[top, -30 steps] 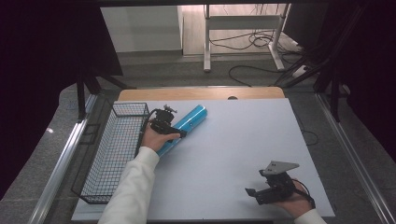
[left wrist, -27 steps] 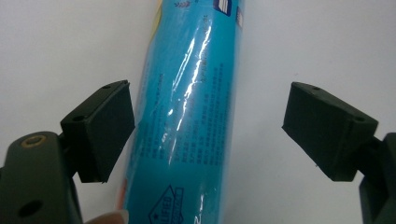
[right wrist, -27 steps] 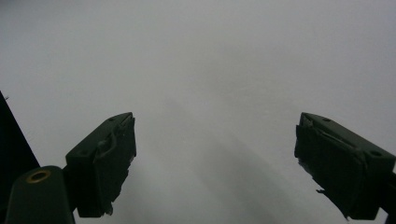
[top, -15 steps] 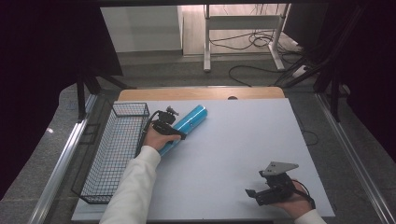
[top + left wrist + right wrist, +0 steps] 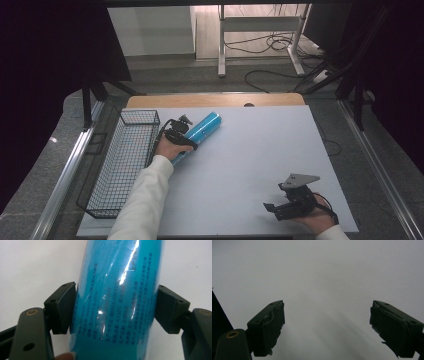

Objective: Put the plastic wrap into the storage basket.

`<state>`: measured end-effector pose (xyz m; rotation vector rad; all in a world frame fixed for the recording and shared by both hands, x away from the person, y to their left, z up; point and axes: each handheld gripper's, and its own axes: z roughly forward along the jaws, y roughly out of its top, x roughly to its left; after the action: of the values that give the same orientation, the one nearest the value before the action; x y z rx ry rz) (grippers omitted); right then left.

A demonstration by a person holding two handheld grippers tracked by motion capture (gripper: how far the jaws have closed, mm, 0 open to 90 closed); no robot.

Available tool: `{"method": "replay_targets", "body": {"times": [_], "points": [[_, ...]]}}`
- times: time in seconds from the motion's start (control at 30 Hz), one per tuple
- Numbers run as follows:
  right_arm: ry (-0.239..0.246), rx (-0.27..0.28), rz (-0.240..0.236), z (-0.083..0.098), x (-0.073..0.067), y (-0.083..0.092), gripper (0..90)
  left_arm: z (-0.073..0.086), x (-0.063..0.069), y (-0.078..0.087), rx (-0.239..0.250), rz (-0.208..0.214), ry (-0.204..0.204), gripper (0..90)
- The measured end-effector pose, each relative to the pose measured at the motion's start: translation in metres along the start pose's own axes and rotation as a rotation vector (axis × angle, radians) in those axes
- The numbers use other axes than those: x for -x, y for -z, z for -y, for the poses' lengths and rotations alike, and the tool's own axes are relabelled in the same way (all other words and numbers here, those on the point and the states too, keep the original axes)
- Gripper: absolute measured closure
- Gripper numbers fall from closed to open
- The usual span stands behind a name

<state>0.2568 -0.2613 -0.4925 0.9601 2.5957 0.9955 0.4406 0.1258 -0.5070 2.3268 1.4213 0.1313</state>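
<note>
A blue, shiny plastic-wrapped roll (image 5: 204, 125) with printed text lies on the white table (image 5: 260, 150), pointing away to the right, just right of the wire basket. My left gripper (image 5: 189, 136) is at its near end. In the left gripper view the two pads press against either side of the roll (image 5: 117, 290), so the left gripper (image 5: 116, 311) is shut on it. A fingertip (image 5: 66, 356) shows at the bottom edge. My right gripper (image 5: 272, 207) rests near the table's front right, open, with nothing between its fingers (image 5: 268, 326) above bare tabletop.
A black wire basket (image 5: 122, 165) stands along the table's left edge, with nothing in it that I can see. A wooden strip (image 5: 215, 100) borders the far edge. Cables and a table frame lie on the floor beyond.
Hardly anything differs. The left gripper stays at the roll's near end, shifted only slightly, and the roll lies in the same place. The right gripper has not moved.
</note>
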Motion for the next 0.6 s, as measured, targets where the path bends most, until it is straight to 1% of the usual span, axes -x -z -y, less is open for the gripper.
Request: {"method": "replay_targets", "body": {"times": [0.1,0.23,0.27,0.37,0.4,0.43,0.47,0.5,0.53,0.57,0.6], "points": [[-0.002,0.000,0.003,0.0000,0.0000,0.0002,13.3,-0.0008,0.0007,0.0001,-0.006,-0.007,-0.020,26.6],[-0.002,0.003,0.006,0.0000,-0.0001,0.0008,13.3,-0.0016,0.0010,0.0005,-0.014,-0.009,-0.032,27.5],[-0.004,0.002,0.007,-0.0001,-0.0001,0.0010,13.3,-0.0023,0.0011,0.0007,-0.019,-0.011,-0.043,27.7],[-0.007,0.005,0.007,-0.0001,0.0003,0.0014,13.3,-0.0022,0.0015,0.0010,-0.020,-0.009,-0.045,28.2],[-0.007,0.005,0.007,-0.0001,0.0003,0.0014,13.3,-0.0022,0.0010,0.0012,-0.019,-0.002,-0.048,28.2],[-0.008,0.009,0.011,-0.0001,0.0006,0.0018,13.4,-0.0021,0.0008,0.0017,-0.022,0.025,-0.027,28.9],[-0.008,0.009,0.011,-0.0001,0.0006,0.0018,13.4,-0.0021,0.0008,0.0017,-0.022,0.025,-0.027,29.1],[-0.009,0.010,0.015,-0.0001,0.0008,0.0022,13.4,-0.0024,0.0020,0.0019,-0.025,0.039,-0.019,29.5],[-0.009,0.010,0.015,-0.0001,0.0008,0.0022,13.4,-0.0024,0.0020,0.0019,-0.025,0.039,-0.019,29.8],[-0.008,0.013,0.014,-0.0002,0.0009,0.0024,13.4,-0.0024,0.0023,0.0021,-0.029,0.057,-0.008,30.0],[-0.008,0.013,0.014,-0.0002,0.0009,0.0024,13.4,-0.0024,0.0023,0.0021,-0.029,0.057,-0.008,30.2]]}}
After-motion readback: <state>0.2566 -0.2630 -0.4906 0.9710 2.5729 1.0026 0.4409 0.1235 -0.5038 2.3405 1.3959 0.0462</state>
